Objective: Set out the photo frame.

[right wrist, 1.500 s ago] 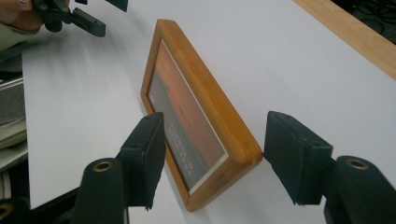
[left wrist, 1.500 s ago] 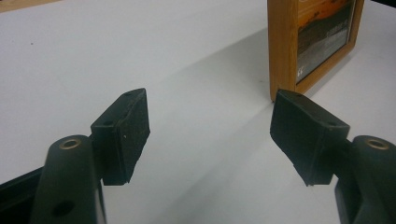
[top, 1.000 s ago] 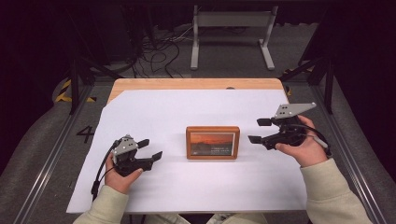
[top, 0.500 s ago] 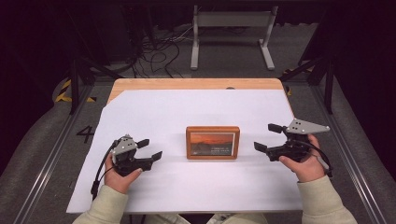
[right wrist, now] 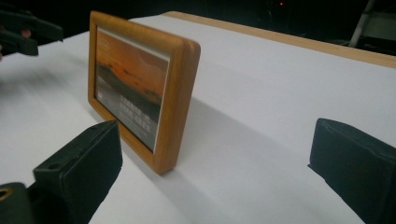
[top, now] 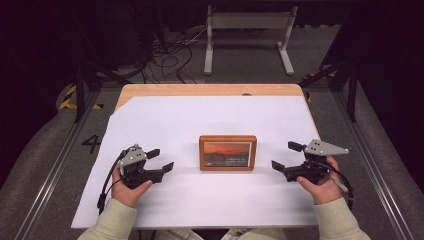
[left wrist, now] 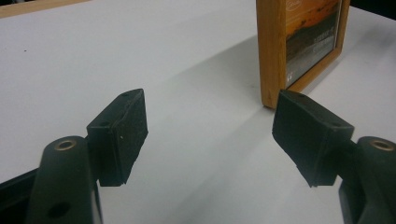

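High view: wooden picture frame [top: 228,153] upright near the middle of the white table sheet [top: 210,120], between the two grippers and touching neither. Inside the frame, an orange sunset print over a dark band with pale lines of text, too small and blurred to read. On the floor left of the table, a painted "4" [top: 92,144] clearly legible; beside it, farther back, yellow-and-black hazard tape [top: 67,97].

Left gripper [top: 163,160] low over the sheet, held in the left hand [top: 127,186], jaws spread and pointing toward the frame, nothing between them. Right gripper [top: 286,156] on the far side of the frame, in the right hand [top: 320,184], grey three-cornered plate on top, jaws just opened wide, empty, aimed at the frame's right edge.

Left gripper view: both black pads [left wrist: 122,133] well apart with bare white sheet between; frame's near corner just beyond the right-hand pad, apart from it. A small pale mark at the print's top corner, possibly a logo, not readable.

Right gripper view: frame [right wrist: 140,86] standing slightly leaned back, edge-on, ahead of the left-hand pad and close to it; gap between frame and pad hard to judge. Pale caption lines on the print's dark lower part, illegible. Other gripper [right wrist: 25,30] at top left, blurred.
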`<state>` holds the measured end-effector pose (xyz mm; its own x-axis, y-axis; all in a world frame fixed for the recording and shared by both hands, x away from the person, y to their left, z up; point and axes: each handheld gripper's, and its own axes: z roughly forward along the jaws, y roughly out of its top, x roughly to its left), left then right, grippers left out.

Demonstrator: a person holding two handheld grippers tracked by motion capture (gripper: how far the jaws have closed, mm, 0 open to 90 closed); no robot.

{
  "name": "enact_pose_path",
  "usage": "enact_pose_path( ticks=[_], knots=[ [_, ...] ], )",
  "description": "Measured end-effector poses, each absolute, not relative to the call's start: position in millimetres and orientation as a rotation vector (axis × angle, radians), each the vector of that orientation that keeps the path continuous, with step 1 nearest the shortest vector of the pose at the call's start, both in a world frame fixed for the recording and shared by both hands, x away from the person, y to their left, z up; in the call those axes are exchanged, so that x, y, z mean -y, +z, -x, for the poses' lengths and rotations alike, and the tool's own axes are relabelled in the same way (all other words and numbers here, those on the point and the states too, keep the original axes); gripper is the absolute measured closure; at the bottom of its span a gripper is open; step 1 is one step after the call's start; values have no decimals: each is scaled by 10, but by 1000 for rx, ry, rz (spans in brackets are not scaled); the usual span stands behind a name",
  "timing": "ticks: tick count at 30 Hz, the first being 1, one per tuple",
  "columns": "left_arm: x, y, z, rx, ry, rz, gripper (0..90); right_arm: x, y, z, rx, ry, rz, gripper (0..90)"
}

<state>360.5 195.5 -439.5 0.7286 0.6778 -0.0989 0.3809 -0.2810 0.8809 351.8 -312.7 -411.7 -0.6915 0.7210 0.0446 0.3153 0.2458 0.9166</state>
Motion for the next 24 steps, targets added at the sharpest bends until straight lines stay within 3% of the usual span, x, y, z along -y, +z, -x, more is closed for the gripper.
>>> enact_pose_path(
  ticks=[15,24],
  knots=[
    [-1917,-4435,-3628,-808,328,-1929,267,3080,-4504,-3500,-2172,1283,-944,41],
    [-1907,-4449,-3631,-815,312,-1937,261,3071,-4527,-3512,-2187,1286,-946,40]
  ],
)
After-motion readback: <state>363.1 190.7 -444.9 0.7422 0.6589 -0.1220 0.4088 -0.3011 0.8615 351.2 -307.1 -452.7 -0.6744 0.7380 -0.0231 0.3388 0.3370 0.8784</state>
